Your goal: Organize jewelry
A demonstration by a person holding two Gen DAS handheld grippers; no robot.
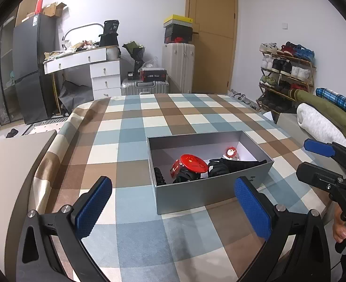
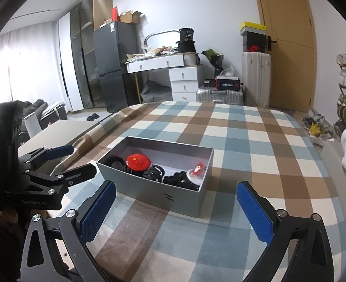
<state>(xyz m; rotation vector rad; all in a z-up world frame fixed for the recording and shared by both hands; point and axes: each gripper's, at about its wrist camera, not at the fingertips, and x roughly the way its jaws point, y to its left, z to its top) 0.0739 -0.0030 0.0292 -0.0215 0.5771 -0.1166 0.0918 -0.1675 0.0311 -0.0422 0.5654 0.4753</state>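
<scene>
An open grey box [image 1: 196, 195] [image 2: 149, 188] sits on the checked cloth. Inside lie a round red badge [image 1: 194, 163] [image 2: 138, 161], black hair ties [image 1: 160, 176] [image 2: 116, 161], a black hair clip [image 1: 234, 164], a small red clip [image 1: 174, 168] and a red-and-white Santa piece [image 1: 231, 152] [image 2: 197, 170]. My left gripper [image 1: 173, 208] is open and empty, just in front of the box; it also shows in the right wrist view [image 2: 76, 159]. My right gripper [image 2: 175, 208] is open and empty, in front of the box; it also shows in the left wrist view [image 1: 311, 157].
The table carries a blue, brown and cream checked cloth [image 1: 130, 122] [image 2: 255, 141]. A rolled white towel [image 1: 318, 122] and folded fabrics lie at the right edge. A grey surface [image 1: 6, 159] adjoins the left. Furniture, suitcases and a shoe rack [image 1: 288, 70] stand beyond.
</scene>
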